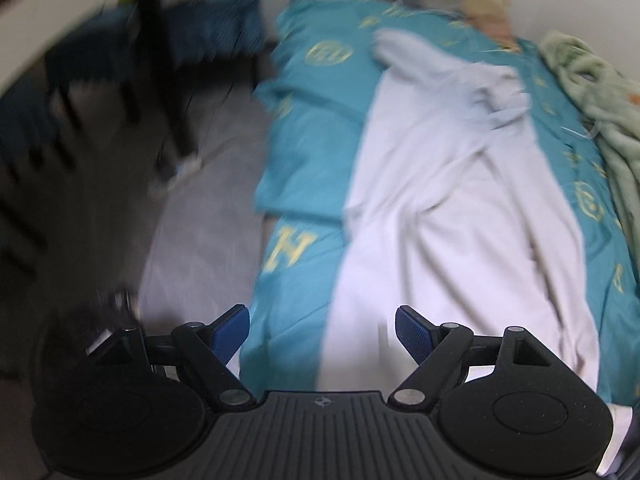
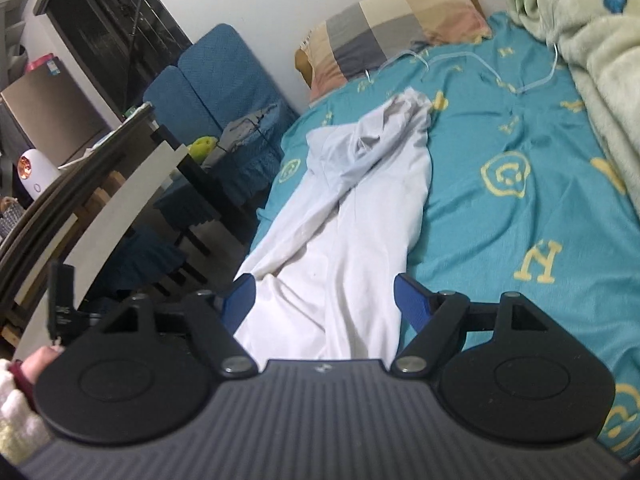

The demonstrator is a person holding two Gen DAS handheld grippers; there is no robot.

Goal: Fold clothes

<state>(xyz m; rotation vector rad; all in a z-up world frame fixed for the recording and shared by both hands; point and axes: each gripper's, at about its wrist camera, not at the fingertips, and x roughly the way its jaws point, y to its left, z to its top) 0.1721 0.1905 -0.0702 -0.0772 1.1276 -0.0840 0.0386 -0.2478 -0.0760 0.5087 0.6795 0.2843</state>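
Folding was barely underway: the white garment (image 2: pixel 344 216) lay lengthwise on the teal bed (image 2: pixel 520 208), still long and rumpled. Left gripper (image 1: pixel 322 330) and right gripper (image 2: pixel 324 300) both gaped wide, holding nothing.

- A home bedroom: a bed (image 2: pixel 520 208) under a teal patterned sheet, with a checked pillow (image 2: pixel 392 28).
- A pale green fleece blanket (image 2: pixel 592 60) heaped alongside.
- Blue cushioned chairs (image 2: pixel 224 80) nearby.
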